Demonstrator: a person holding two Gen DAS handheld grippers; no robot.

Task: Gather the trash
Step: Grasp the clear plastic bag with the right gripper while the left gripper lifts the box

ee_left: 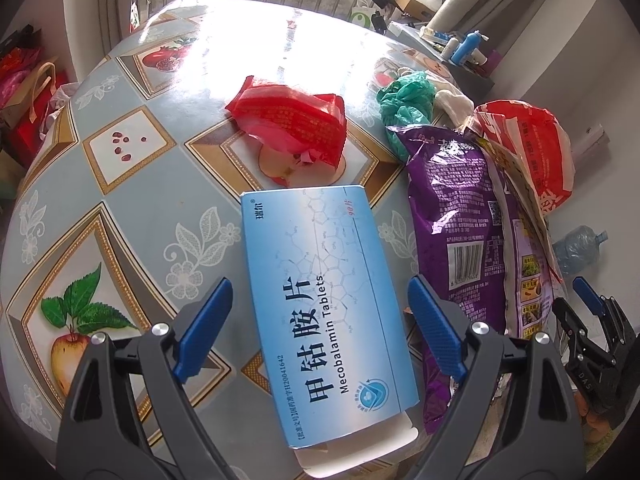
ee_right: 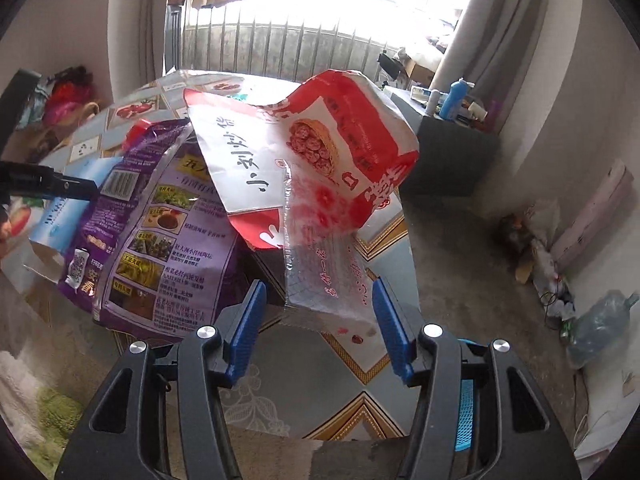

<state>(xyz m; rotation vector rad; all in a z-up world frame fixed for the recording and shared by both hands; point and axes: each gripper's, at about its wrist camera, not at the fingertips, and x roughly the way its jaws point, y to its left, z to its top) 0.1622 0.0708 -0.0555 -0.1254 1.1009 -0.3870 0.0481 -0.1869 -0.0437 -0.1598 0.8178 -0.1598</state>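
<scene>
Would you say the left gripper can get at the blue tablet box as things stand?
Probably yes: the left gripper is open, its fingers either side of the blue tablet box, which lies flat on the table. The purple bag lies close alongside.

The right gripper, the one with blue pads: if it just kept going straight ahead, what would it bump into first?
Most likely the clear plastic flap hanging from the red-and-white snack bag: it dangles between the open right gripper fingers. Depth is hard to judge here.

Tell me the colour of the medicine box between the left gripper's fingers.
Light blue, with dark blue lettering; the medicine box shows best in the left wrist view.
</scene>
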